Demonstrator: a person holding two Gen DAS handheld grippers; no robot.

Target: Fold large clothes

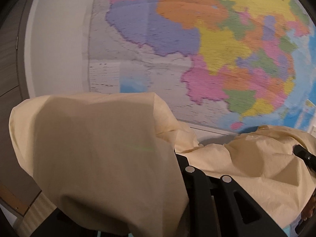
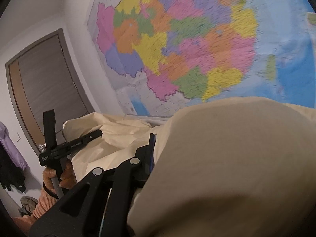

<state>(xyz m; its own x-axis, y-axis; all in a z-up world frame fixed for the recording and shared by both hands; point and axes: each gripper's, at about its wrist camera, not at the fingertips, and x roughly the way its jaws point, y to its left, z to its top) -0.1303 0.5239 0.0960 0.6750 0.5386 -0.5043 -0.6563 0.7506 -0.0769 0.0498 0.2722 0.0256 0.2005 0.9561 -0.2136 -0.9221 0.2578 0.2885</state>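
Both grippers, the left gripper (image 2: 92, 135) and the right gripper (image 2: 152, 146), hold the cream cloth (image 1: 102, 148) up below the wall map (image 1: 217, 49), fingers pinched shut on it.

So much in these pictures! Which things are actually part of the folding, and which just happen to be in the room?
Part of the folding:
- cream cloth, draped over both tools
- left gripper, shut on the cloth
- right gripper, shut on the cloth
- left hand

Just in the room:
- wall map
- door
- purple garment hanging at the wall
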